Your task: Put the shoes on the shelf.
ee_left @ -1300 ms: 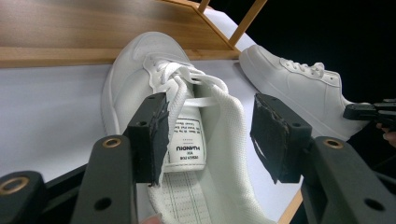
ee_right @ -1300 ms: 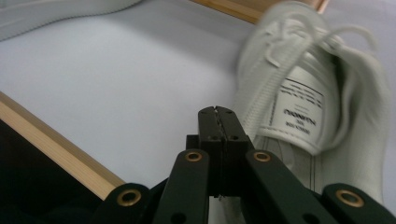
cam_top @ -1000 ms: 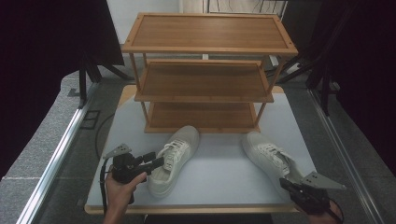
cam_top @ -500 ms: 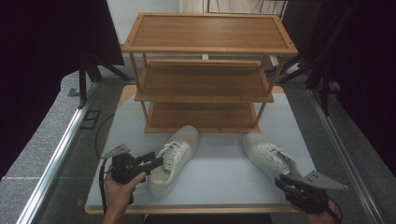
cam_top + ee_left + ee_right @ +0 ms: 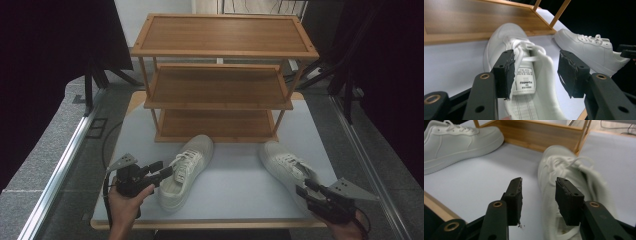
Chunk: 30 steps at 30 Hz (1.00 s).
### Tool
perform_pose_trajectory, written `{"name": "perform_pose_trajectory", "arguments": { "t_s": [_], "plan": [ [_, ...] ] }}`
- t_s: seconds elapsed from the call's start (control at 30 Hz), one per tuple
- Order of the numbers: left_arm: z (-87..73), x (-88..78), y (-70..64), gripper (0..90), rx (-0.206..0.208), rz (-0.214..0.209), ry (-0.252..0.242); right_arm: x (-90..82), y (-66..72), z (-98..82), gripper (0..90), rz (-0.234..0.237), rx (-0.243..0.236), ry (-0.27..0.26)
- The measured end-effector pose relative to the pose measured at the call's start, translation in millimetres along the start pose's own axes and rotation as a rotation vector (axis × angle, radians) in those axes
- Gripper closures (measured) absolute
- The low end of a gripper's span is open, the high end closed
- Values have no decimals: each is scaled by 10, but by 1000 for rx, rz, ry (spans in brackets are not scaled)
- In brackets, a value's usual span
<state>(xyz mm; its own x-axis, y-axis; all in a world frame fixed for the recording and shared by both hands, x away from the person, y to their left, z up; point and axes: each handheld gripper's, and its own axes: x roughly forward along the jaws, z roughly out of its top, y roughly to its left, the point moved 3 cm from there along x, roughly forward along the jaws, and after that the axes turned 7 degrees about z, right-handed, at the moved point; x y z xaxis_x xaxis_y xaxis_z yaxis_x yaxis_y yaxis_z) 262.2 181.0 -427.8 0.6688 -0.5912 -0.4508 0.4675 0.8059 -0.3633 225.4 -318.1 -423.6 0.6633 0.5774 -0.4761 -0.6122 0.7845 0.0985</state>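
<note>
Two white sneakers lie on the pale table (image 5: 240, 200) in front of a wooden rack. My left gripper (image 5: 165, 169) is at the heel of the left sneaker (image 5: 192, 155). In the left gripper view that gripper (image 5: 536, 72) is open, and the sneaker's (image 5: 506, 37) collar and tongue lie between the pads with a gap on the right. My right gripper (image 5: 303, 186) is at the heel of the right sneaker (image 5: 280, 162). Its jaws (image 5: 538, 195) have just been opening and stand apart. The sneaker's (image 5: 564, 165) side edge lies between them, unpressed.
The three-shelf wooden rack (image 5: 220, 85) stands at the back of the table, its lowest shelf just behind the sneakers' toes. The table's front edge runs close under both hands. A metal rail (image 5: 60, 175) borders the left side, and dark curtains hang on both sides.
The right gripper's jaws have spread apart at the right sneaker's heel. The left gripper and both sneakers have kept their places.
</note>
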Motion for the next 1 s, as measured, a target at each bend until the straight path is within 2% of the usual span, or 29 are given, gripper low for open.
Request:
{"name": "perform_pose_trajectory", "arguments": {
  "t_s": [0.17, 0.27, 0.47, 0.63, 0.8, 0.9, 1.0],
  "plan": [
    [106, -10, -40, 468, 20, 5, -17, -73, -99, 81, 528, -40, 1, -15],
    [127, 43, -73, 464, 45, 6, 10, -78, -168, 127, 510, -59, 4, 3],
    [167, 116, -77, 462, 84, 26, 64, -106, -227, 256, 483, -87, -33, 46],
    [197, 149, -61, 459, 107, 50, 87, -108, -309, 329, 450, -76, -38, 74],
    [184, 184, -20, 452, 116, 87, 91, -73, -409, 319, 447, -69, -11, 95],
    [156, 222, -9, 449, 137, 121, 106, -51, -440, 305, 446, -66, 1, 98],
    [127, 270, -14, 447, 145, 126, 118, -32, -458, 288, 447, -58, 8, 104]
  ]
}}
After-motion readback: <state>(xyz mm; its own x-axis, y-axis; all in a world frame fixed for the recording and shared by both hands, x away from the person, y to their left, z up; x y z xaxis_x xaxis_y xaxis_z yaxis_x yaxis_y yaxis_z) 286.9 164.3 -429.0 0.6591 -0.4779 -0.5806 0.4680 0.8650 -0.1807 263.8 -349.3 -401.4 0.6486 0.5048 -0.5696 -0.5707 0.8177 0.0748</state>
